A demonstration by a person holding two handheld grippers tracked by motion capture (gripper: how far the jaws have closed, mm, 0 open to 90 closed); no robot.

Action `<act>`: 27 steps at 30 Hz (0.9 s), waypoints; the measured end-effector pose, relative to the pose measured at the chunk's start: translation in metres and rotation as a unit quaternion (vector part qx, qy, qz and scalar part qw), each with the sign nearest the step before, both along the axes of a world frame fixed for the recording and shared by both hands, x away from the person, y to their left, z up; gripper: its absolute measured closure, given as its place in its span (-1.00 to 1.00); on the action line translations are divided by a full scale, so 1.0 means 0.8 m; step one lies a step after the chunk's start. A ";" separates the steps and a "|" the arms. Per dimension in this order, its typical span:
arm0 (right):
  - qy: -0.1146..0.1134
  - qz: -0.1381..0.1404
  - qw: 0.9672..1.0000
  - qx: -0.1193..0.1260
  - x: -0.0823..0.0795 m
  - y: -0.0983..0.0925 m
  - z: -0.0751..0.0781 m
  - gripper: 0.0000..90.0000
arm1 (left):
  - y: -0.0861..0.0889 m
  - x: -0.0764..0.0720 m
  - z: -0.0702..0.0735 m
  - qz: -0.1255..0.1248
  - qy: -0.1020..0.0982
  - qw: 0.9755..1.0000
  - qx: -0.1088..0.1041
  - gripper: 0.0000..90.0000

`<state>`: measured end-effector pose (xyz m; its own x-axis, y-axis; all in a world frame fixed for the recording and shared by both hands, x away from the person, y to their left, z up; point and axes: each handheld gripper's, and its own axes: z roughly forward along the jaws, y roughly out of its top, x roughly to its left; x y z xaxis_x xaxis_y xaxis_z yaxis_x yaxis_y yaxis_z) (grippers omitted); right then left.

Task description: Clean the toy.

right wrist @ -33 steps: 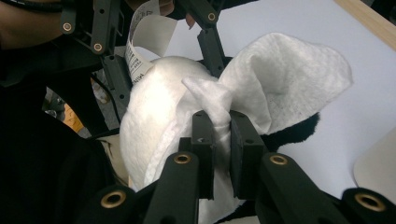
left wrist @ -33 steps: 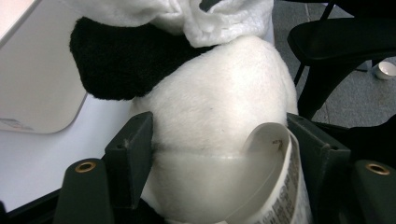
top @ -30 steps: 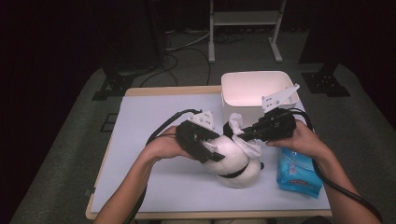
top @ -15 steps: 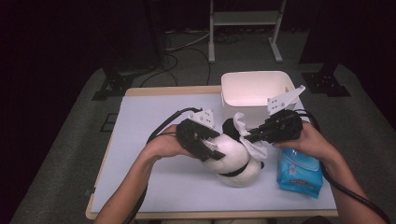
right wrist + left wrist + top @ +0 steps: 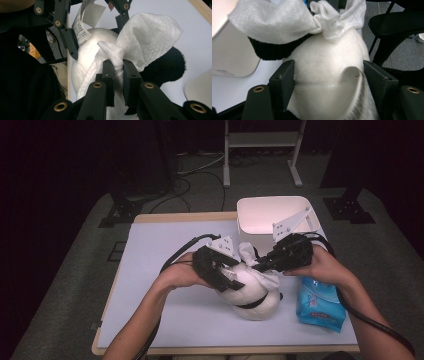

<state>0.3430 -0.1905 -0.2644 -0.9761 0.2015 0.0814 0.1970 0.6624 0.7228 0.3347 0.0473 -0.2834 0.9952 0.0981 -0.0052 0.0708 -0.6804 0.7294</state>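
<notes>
A white plush toy (image 5: 255, 300) with black parts lies on the table, right of middle. My left gripper (image 5: 227, 275) clamps its body from the left, and both pads press into the white fur (image 5: 324, 62). A sewn-in label (image 5: 82, 25) sticks out beside one of the left gripper's jaws. My right gripper (image 5: 262, 265) comes in from the right and is shut on a crumpled white wipe (image 5: 147, 32). The wipe (image 5: 287, 20) drapes over the top of the toy, next to a black fuzzy part (image 5: 167, 65).
A blue pack of wipes (image 5: 320, 302) lies at the right, under my right forearm. A white bin (image 5: 270, 215) stands at the back, just behind the grippers. The table's pale mat (image 5: 165, 265) stretches bare to the left and front.
My right gripper has shifted slightly with the wipe across the top of the toy. The left gripper keeps its hold in the same place.
</notes>
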 end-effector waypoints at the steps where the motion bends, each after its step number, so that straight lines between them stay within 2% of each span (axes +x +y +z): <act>1: 0.002 -0.002 1.000 0.001 0.000 -0.001 -0.001 0.81 | 0.000 0.000 0.000 0.001 0.001 1.000 -0.003 -0.35; 4: 0.003 -0.010 1.000 0.002 0.000 -0.008 -0.004 0.81 | 0.003 0.000 0.003 0.004 0.001 1.000 -0.008 -0.37; 9: 0.002 -0.017 1.000 0.001 0.000 -0.018 -0.006 0.81 | 0.007 0.001 0.003 0.012 0.003 1.000 -0.004 -0.44; 15: 0.007 -0.022 1.000 0.006 -0.001 -0.026 -0.008 0.81 | 0.013 0.002 -0.002 0.018 0.008 1.000 -0.005 -0.49; 27: 0.008 -0.036 0.999 0.005 -0.006 -0.049 -0.011 0.81 | 0.038 0.004 -0.020 0.040 0.021 0.999 -0.015 -0.51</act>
